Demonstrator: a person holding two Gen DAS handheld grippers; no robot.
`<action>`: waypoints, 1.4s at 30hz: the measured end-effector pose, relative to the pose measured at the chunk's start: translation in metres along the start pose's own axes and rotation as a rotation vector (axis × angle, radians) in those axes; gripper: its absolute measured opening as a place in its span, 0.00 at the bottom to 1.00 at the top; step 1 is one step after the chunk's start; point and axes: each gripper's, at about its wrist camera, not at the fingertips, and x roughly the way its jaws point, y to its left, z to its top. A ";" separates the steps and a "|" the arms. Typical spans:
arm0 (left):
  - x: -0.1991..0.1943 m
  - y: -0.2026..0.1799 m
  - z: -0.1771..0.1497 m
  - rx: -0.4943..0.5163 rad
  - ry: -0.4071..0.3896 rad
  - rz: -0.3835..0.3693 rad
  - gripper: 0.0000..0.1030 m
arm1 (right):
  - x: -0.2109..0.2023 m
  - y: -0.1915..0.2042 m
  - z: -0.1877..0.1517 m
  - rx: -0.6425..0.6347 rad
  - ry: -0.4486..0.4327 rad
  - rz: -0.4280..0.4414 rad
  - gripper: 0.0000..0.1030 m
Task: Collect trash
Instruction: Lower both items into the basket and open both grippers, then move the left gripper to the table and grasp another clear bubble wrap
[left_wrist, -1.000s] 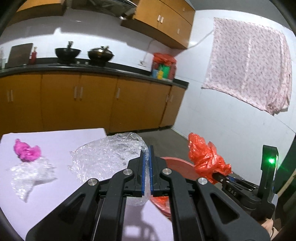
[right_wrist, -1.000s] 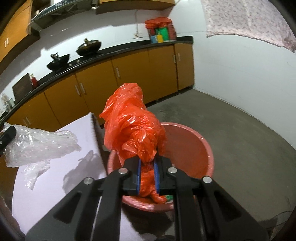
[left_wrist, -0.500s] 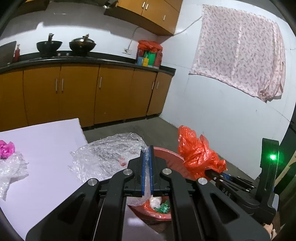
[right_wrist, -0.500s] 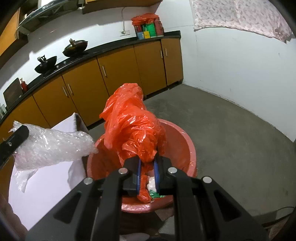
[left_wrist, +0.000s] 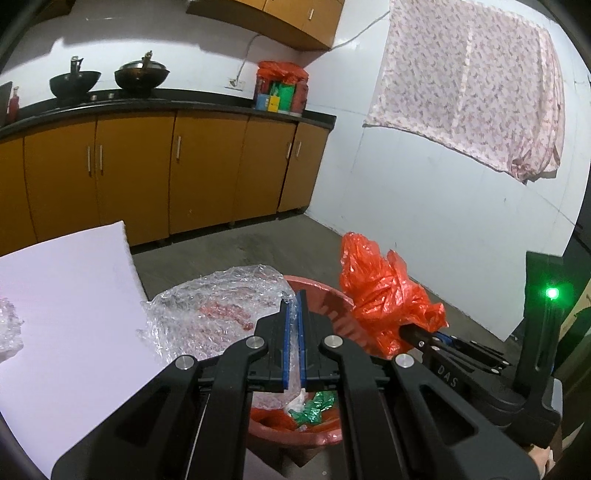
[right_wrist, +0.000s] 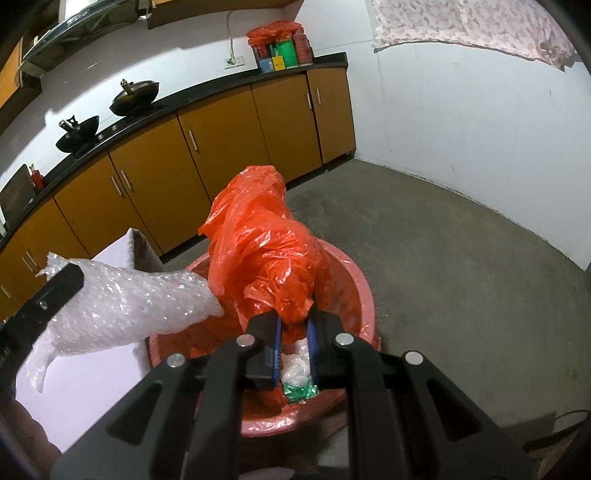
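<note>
My left gripper (left_wrist: 294, 306) is shut on a sheet of clear bubble wrap (left_wrist: 218, 317) and holds it over the near rim of a red plastic basin (left_wrist: 325, 295) on the floor. The bubble wrap also shows in the right wrist view (right_wrist: 125, 306). My right gripper (right_wrist: 295, 325) holds a crumpled orange plastic bag (right_wrist: 266, 254) above the red basin (right_wrist: 354, 288); its jaws stand a little apart around the bag's lower end. The bag also shows in the left wrist view (left_wrist: 384, 299). White and green trash (right_wrist: 299, 384) lies in the basin.
A white table (left_wrist: 62, 314) stands left of the basin, with more clear plastic (left_wrist: 7, 328) at its left edge. Orange kitchen cabinets (left_wrist: 177, 170) with a black counter and woks run along the back wall. The grey concrete floor (right_wrist: 461, 266) spreads to the right.
Both grippers moved right, off the table and over the red basin. The right gripper's jaws have parted slightly around the orange bag.
</note>
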 end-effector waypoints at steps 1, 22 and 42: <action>0.002 0.000 0.000 0.002 0.004 -0.001 0.03 | 0.002 0.000 0.001 0.002 0.001 -0.001 0.13; -0.002 0.039 -0.015 -0.039 0.066 0.060 0.52 | 0.017 -0.009 -0.008 0.039 0.031 0.017 0.38; -0.130 0.250 -0.062 -0.223 0.005 0.687 0.79 | 0.004 0.078 -0.027 -0.080 0.062 0.146 0.42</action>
